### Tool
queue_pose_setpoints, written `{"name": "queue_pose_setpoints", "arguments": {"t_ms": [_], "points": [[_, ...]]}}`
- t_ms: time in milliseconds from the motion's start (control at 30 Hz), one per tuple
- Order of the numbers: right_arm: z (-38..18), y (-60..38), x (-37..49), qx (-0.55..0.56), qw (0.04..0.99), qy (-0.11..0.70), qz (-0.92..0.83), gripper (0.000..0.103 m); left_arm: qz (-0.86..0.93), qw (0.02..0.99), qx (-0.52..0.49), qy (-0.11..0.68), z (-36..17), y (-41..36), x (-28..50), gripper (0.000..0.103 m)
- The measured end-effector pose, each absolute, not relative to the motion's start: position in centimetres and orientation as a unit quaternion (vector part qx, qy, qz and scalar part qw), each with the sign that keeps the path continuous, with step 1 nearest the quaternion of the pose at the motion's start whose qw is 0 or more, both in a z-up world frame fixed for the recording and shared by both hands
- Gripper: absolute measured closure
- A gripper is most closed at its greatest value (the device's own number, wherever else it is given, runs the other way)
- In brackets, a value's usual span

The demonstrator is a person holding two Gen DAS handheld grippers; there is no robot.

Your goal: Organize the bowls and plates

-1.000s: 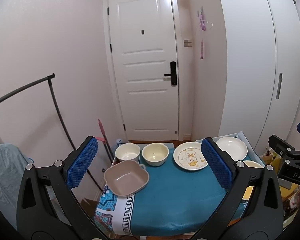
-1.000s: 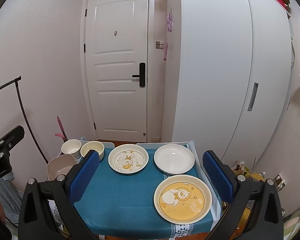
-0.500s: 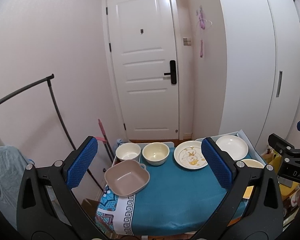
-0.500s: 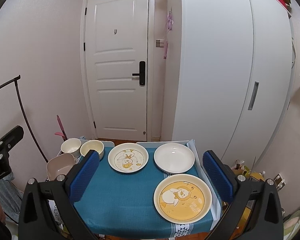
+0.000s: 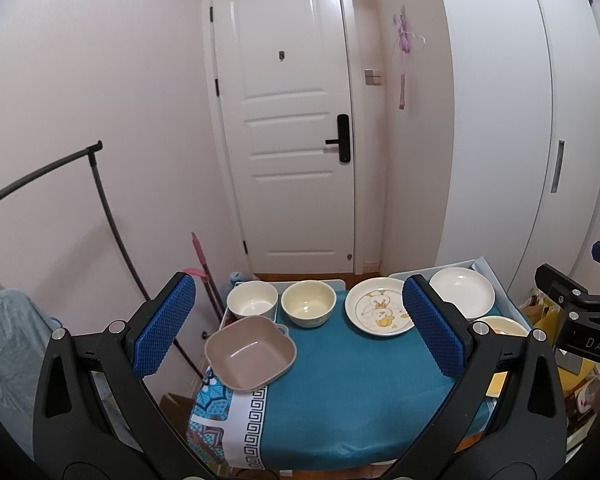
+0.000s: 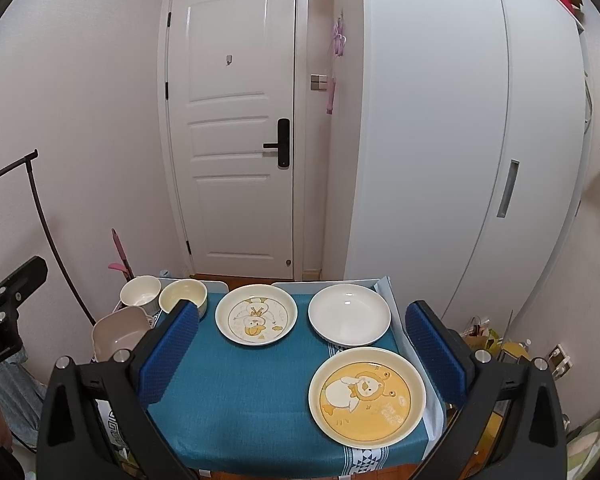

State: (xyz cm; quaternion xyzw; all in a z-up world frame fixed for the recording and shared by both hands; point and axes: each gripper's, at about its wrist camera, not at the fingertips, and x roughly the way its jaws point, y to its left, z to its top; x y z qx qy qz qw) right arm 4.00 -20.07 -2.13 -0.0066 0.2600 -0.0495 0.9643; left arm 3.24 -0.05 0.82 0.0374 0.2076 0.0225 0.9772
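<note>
Nothing moved; yellow plate (image 6: 367,399) lies between spread right jaws.

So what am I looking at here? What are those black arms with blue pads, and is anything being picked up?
No robot: a person holds one grasping tool in each hand, each carrying a camera looking along its fingers. One picture is from the left tool, one from the right tool. Both are open, holding nothing. Ahead, a table with a blue cloth carries three bowls, pink square bowl, white bowl, cream bowl, and three plates, duck plate, white plate, yellow plate.
</note>
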Motion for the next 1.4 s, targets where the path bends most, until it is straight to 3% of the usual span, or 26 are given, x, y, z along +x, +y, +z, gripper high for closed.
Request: {"name": "queue_pose_setpoints", "arguments": {"t_ms": [500,700,900,1133,1300,1333,1400], "points": [[-2.7,-21.6,4.8,0.004,0.96,0.267,-0.079,0.0,-0.039,0.971,0.055,0.229,-0.1,-1.7,6.9,0.0],[-5.1,-25.6,6.1,0.025,0.943,0.311,-0.114,0.0,-0.109,0.953,0.055,0.279,-2.9,-4.2,11.7,0.0],[-10.2,-31.7,6.6,0.072,0.915,0.379,-0.119,0.0,-0.174,0.916,0.044,0.359,-8.8,-8.7,15.8,0.0],[-18.6,-40.0,7.8,0.143,0.876,0.459,-0.042,0.0,-0.227,0.843,0.014,0.488,-19.3,-15.3,18.5,0.0],[-23.6,-43.3,9.8,0.177,0.843,0.507,0.021,0.021,-0.213,0.804,-0.028,0.555,-25.1,-18.5,18.9,0.007],[-24.2,-43.7,10.2,0.177,0.838,0.515,0.028,0.023,-0.209,0.799,-0.032,0.563,-25.9,-18.8,19.1,0.012],[-25.7,-44.6,11.1,0.176,0.826,0.533,0.049,0.036,-0.2,0.791,-0.039,0.577,-26.8,-19.3,18.9,0.024]]}}
